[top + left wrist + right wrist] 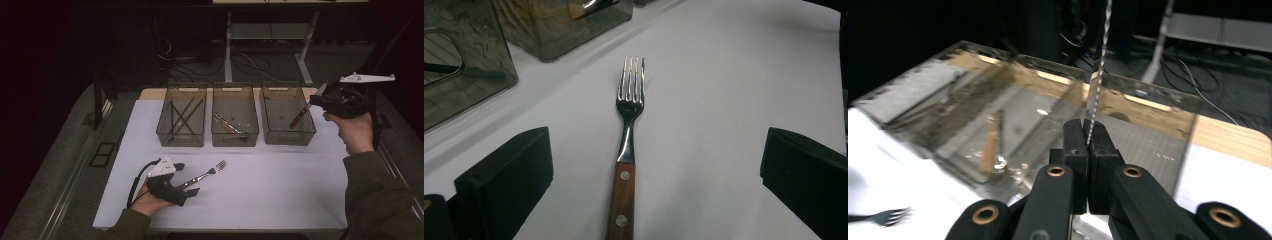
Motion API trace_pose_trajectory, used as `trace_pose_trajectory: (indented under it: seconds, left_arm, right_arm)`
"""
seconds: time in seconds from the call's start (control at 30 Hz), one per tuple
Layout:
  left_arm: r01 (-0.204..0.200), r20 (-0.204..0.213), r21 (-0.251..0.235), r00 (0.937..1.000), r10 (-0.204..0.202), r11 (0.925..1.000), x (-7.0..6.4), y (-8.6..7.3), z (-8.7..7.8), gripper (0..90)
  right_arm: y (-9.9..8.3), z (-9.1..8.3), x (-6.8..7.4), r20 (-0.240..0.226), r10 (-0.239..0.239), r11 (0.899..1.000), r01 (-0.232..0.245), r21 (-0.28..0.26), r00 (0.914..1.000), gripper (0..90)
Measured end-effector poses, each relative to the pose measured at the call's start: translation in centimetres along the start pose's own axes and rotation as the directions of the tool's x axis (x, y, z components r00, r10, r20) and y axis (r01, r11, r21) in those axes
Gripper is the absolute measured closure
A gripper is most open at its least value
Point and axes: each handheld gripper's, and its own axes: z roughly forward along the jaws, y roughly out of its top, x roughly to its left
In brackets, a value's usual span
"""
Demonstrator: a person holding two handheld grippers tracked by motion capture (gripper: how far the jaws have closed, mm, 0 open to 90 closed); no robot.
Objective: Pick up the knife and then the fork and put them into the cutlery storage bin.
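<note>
A fork [205,175] [626,150] with a wooden handle lies on the white mat [275,190], tines pointing away from me. My left gripper [187,186] [656,150] rests low at the front left, open, one jaw on each side of the fork's handle without touching it. At the back right my right gripper [318,100] [1087,132] is shut on a knife's serrated blade [1100,65]. The knife's brown handle [297,119] hangs tilted down into the right bin [290,137].
Three clear smoky bins stand in a row at the back of the mat. The left bin [180,139] holds several thin dark sticks. A wood-handled utensil [226,123] [990,150] lies in the middle bin [235,139]. Table legs and cables stand behind.
</note>
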Motion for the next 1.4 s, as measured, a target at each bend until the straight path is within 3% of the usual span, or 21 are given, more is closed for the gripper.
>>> trace_pose_trajectory:
  seconds: [0.17, 0.27, 0.6, 0.83, 0.93, 1.03, 1.4]
  left_arm:
    - [0.007, 0.003, -0.002, 1.0000, -0.007, 1.0000, -0.1, 0.0, 0.0, 0.0]
    - [0.004, 0.005, 0.002, 1.0000, -0.004, 1.0000, -0.1, 0.1, 0.0, 0.0]
    - [-0.006, 0.003, 0.010, 1.0000, 0.006, 0.9999, -0.3, 0.1, 0.2, 0.2]
    - [0.001, 0.002, 0.008, 1.0000, -0.001, 1.0000, -0.4, 0.1, 0.2, 0.2]
    - [-0.002, 0.003, 0.004, 1.0000, 0.002, 1.0000, -0.4, 0.1, 0.2, 0.2]
    - [-0.002, 0.005, 0.003, 1.0000, 0.002, 1.0000, -0.4, 0.1, 0.2, 0.3]
    - [-0.001, 0.007, -0.003, 1.0000, 0.001, 1.0000, -0.3, 0.1, 0.2, 0.3]
  right_arm:
    - [0.3, 1.8, -1.6, 0.068, -0.006, 0.995, 0.000, 0.096, 0.9977, 89.4]
    - [0.1, 2.9, -2.3, 0.085, -0.001, 0.989, -0.011, 0.144, 0.9964, 89.4]
    - [-1.0, 5.6, -3.7, 0.122, -0.046, 0.948, 0.004, 0.319, 0.9915, 89.4]
    - [-1.0, 7.1, -4.0, 0.112, -0.040, 0.949, 0.002, 0.315, 0.9929, 89.4]
    - [-1.1, 8.2, -4.0, 0.104, -0.041, 0.955, 0.009, 0.296, 0.9937, 89.4]
    - [-1.4, 9.7, -3.8, 0.096, -0.056, 0.955, 0.025, 0.296, 0.9938, 89.3]
    - [-2.3, 14.6, -3.2, 0.078, -0.110, 0.937, 0.077, 0.341, 0.9909, 88.7]
